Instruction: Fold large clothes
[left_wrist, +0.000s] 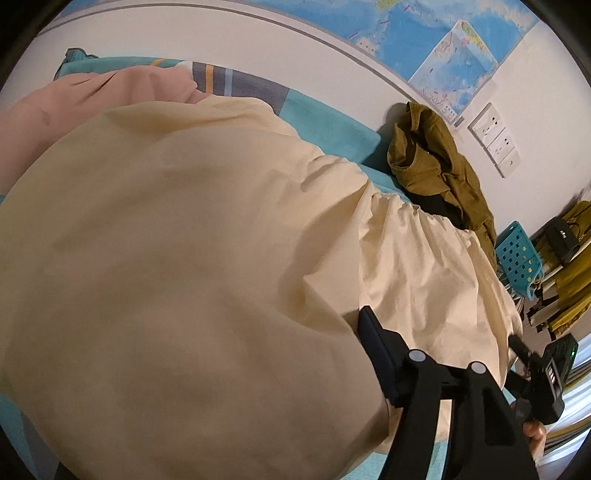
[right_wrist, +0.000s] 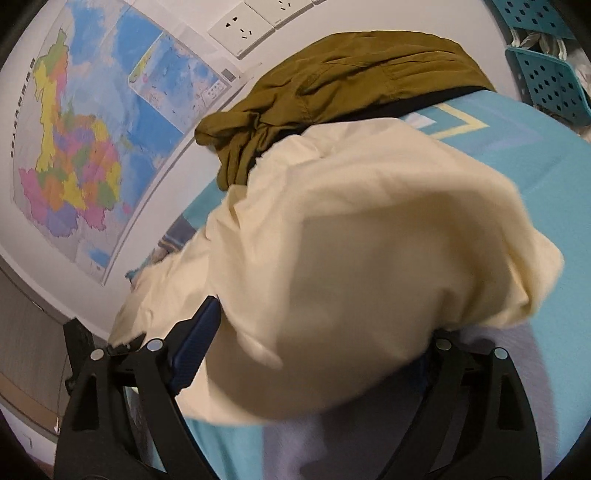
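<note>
A large cream garment (left_wrist: 184, 258) lies spread over the teal bed (left_wrist: 332, 122) and fills most of the left wrist view. It drapes over my left gripper (left_wrist: 295, 325): only one dark blue finger (left_wrist: 376, 354) shows at the cloth's edge, and the other is hidden beneath. In the right wrist view a bunched end of the cream garment (right_wrist: 369, 240) lies heaped between the wide jaws of my right gripper (right_wrist: 314, 325). Its blue pad (right_wrist: 199, 347) stands beside the cloth without pressing it. The opposite finger is mostly covered.
An olive garment (right_wrist: 332, 85) is crumpled against the wall at the bed's far side, and a pink garment (left_wrist: 92, 99) lies beyond the cream one. Teal perforated baskets (right_wrist: 546, 74) stand past the bed's end. A map (right_wrist: 92, 147) and wall sockets (right_wrist: 240, 29) are on the wall.
</note>
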